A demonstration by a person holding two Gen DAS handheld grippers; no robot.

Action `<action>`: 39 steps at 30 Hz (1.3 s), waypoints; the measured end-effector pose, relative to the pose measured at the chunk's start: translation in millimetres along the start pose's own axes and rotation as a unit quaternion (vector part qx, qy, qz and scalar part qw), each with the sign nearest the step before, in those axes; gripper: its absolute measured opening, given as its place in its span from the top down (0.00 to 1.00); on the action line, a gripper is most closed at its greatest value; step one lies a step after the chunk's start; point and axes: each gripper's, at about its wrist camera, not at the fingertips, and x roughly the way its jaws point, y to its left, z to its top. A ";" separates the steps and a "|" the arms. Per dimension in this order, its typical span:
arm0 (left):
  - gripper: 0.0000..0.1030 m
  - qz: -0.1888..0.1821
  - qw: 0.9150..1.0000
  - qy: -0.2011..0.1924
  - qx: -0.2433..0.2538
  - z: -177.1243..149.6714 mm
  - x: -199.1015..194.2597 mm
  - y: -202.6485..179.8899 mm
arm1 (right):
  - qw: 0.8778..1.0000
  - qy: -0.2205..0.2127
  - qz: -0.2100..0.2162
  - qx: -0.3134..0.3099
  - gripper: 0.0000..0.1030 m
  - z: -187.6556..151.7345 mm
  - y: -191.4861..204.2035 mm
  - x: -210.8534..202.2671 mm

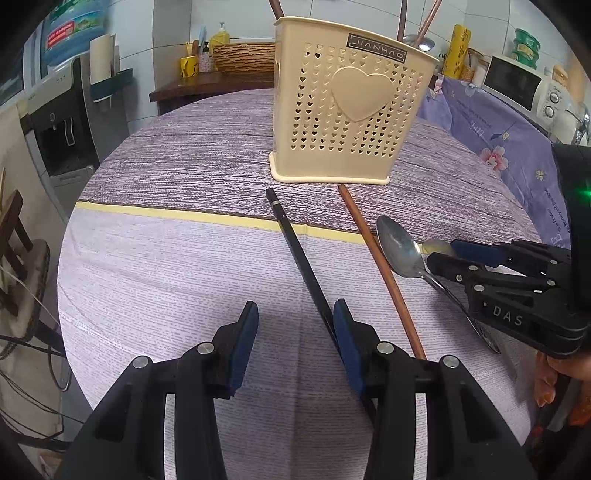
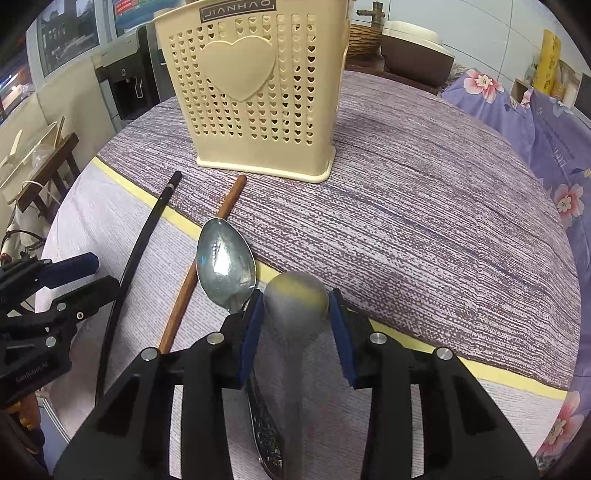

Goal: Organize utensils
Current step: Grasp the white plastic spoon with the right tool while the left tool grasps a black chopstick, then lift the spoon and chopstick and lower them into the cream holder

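Observation:
A cream utensil holder (image 1: 343, 110) with heart holes stands on the round table; it also shows in the right wrist view (image 2: 258, 85). A black chopstick (image 1: 299, 258), a brown chopstick (image 1: 380, 273) and a large steel spoon (image 1: 400, 249) lie in front of it. My left gripper (image 1: 295, 332) is open, low over the cloth, with the black chopstick beside its right finger. My right gripper (image 2: 295, 317) has its jaws around the bowl of a second, smaller spoon (image 2: 295, 299), which looks blurred. The large spoon (image 2: 225, 266) lies just left of it.
The holder has chopsticks and a spoon standing in it (image 1: 421, 26). A striped purple cloth (image 1: 184, 184) covers the table. A microwave (image 1: 524, 85) and a floral cloth (image 1: 491, 129) are at the right, a water dispenser (image 1: 62, 122) at the left.

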 end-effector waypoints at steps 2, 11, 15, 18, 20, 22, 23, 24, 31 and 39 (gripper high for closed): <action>0.58 -0.001 1.000 0.000 0.000 1.4 0.8 -0.2 | 1.000 -0.002 0.001 0.002 0.64 -0.4 -0.1 -0.3; 0.58 -0.001 1.000 0.006 -0.002 35.4 18.4 -2.4 | 1.000 -0.006 0.001 0.003 0.64 -1.7 -0.4 -0.7; 0.65 0.013 1.000 0.018 -0.002 55.7 39.3 -2.0 | 1.000 -0.005 0.000 0.004 0.64 -2.2 0.4 -0.6; 0.77 0.026 0.999 0.025 0.001 63.7 53.2 -2.6 | 1.000 -0.005 0.001 0.003 0.64 -1.8 -0.7 -0.5; 0.81 0.038 0.999 0.023 0.002 66.5 56.0 -3.4 | 1.000 -0.005 0.001 0.002 0.64 -1.6 -1.3 -0.4; 0.86 0.036 0.999 0.025 -0.001 69.0 57.5 -3.8 | 1.000 -0.006 0.001 0.002 0.64 -1.8 -1.4 -0.1; 0.89 0.037 0.999 0.025 0.000 69.3 57.9 -4.0 | 1.000 -0.007 0.001 0.003 0.64 -1.8 -1.8 0.0; 0.90 0.035 0.999 0.024 -0.001 69.9 58.3 -3.8 | 1.000 -0.008 0.002 0.003 0.64 -1.8 -1.9 0.0; 0.92 0.021 0.999 0.013 -0.020 71.4 54.3 2.3 | 0.999 -0.041 0.024 0.015 0.64 -2.0 -11.4 -11.4; 0.92 -0.014 0.998 -0.058 -0.020 84.5 -3.7 -2.2 | 0.993 -0.102 0.047 0.036 0.64 6.5 -33.0 -58.2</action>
